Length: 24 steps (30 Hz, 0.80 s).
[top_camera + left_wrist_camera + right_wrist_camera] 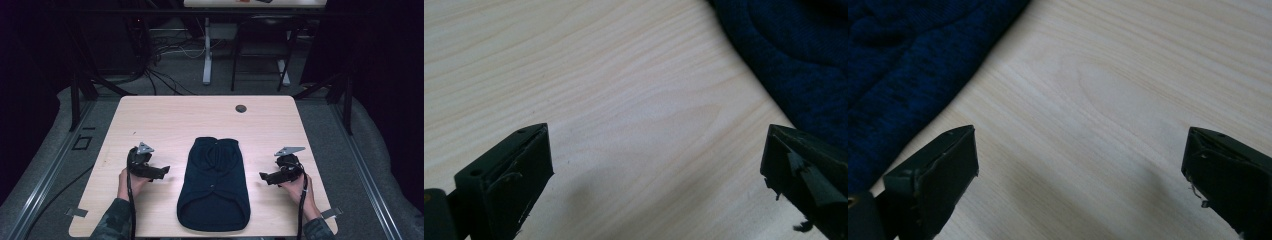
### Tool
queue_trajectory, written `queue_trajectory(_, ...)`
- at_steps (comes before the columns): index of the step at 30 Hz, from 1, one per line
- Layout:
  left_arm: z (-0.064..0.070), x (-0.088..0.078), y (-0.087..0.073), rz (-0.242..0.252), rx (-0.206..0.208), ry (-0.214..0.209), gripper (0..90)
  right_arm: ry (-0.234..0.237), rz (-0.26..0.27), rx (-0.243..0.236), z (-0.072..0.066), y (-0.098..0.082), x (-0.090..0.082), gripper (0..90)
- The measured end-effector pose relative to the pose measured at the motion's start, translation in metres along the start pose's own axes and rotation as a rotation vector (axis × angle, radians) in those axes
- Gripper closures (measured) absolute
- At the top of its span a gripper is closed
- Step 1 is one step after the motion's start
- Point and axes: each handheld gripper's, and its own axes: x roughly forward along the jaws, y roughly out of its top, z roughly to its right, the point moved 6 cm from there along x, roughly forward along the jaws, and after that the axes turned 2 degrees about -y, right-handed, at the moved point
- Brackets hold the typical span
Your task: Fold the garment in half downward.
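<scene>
Two forearms in camouflage sleeves come in at the bottom edge of the high view, one hand on each tool: the left gripper [165, 170] at lower left of centre and the right gripper [263, 176] at lower right of centre. Both point inward toward the single dark blue knitted garment [214, 186], which lies flat in the lower middle of the frame, folded into a long rounded shape. Neither tool touches it; each sits just beside one long edge.

Up close, the left gripper [656, 172] has its two black jaws standing wide apart over bare wood, nothing between them, with the garment [804, 65] filling the upper right corner of that view. The right gripper [1080, 172] is likewise spread wide and empty, and the garment [908, 65] takes the upper left corner there.

One pale wood-grain table [165, 120] carries everything, with one small dark round cap [241, 108] near its far edge. Grey carpet surrounds it; the room is dim.

From the high view alone I can see cables [160, 75] strewn on the floor beyond, a chair frame [260, 55] and a second table's white leg [207, 50] at the top. The gripper views alone show the knit's ribbing and the wood grain.
</scene>
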Motion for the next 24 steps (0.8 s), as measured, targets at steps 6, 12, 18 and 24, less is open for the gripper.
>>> queue_trajectory(6,-0.001,0.003,0.013,0.019,-0.020,-0.030,0.1,0.034,-0.005,-0.014,-0.007,0.012,-0.001,1.8)
queue_trajectory(12,0.002,0.009,0.026,0.011,-0.013,-0.059,0.2,0.060,0.006,-0.028,-0.012,0.023,0.002,1.4)
queue_trajectory(18,0.006,0.014,0.040,0.011,0.000,-0.076,0.1,0.081,0.002,-0.040,-0.018,0.034,0.005,1.3)
queue_trajectory(24,0.012,0.020,0.056,0.007,0.029,-0.100,0.1,0.094,-0.003,-0.059,-0.023,0.045,0.007,1.5)
